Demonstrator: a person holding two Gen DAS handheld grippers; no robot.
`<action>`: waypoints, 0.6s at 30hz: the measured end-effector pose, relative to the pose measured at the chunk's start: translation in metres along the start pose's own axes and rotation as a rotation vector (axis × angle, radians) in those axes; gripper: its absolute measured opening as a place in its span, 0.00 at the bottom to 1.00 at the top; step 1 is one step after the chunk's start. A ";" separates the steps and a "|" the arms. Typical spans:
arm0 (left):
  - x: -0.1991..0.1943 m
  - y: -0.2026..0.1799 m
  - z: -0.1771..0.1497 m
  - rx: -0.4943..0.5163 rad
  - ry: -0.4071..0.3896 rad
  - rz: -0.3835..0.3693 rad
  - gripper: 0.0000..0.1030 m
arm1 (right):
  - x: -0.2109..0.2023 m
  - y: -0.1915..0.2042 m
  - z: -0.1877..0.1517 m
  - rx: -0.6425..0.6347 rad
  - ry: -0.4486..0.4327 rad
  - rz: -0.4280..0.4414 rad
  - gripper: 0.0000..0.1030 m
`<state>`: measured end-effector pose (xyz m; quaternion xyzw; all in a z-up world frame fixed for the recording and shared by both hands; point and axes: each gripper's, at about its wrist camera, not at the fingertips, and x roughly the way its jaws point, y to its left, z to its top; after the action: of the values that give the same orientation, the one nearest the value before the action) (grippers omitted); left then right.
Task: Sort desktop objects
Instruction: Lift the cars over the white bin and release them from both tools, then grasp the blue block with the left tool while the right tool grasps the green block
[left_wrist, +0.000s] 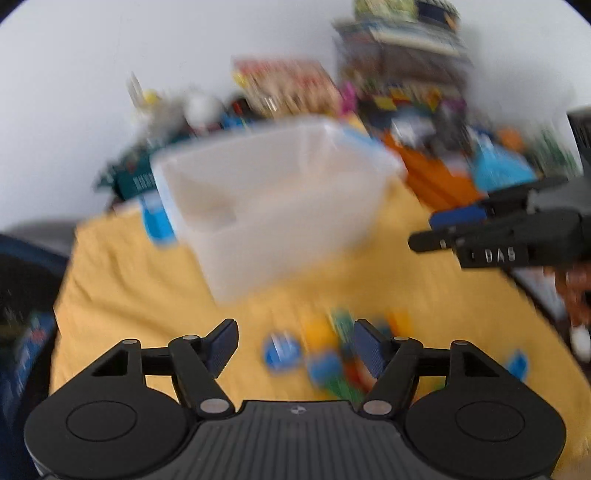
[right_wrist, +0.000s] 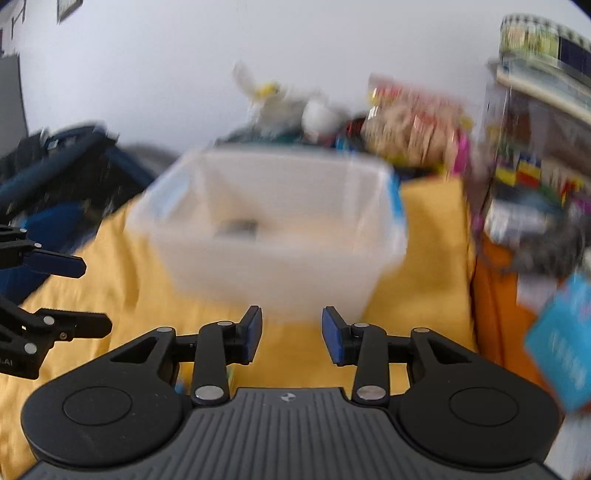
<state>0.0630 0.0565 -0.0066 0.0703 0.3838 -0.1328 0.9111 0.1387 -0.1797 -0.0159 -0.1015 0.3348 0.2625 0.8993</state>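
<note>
Left gripper: jaws spread wide, nothing between the blue pads, poised above a blurred heap of small multicoloured plastic pieces near the front edge of the yellow cloth-covered worktop. Right gripper: jaws partly apart, empty, over bare yellow cloth just short of the translucent white rectangular plastic bin. Bin set upright mid-worktop, toward the rear edge; a dark flat item inside on its floor, too blurred to identify. Beyond the bin, along the rear edge: a blurred clutter of colourful packets and boxes against a pale wall.
</note>
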 end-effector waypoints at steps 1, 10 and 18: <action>0.000 -0.005 -0.013 0.005 0.031 -0.012 0.70 | -0.002 0.003 -0.013 0.012 0.024 0.011 0.39; -0.012 -0.026 -0.073 -0.035 0.173 -0.060 0.69 | -0.033 0.040 -0.094 -0.003 0.142 0.077 0.38; -0.013 -0.031 -0.082 -0.043 0.184 -0.057 0.69 | -0.029 0.040 -0.100 0.056 0.144 0.094 0.39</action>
<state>-0.0106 0.0481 -0.0556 0.0514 0.4704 -0.1435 0.8692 0.0441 -0.1934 -0.0728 -0.0792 0.4100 0.2872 0.8621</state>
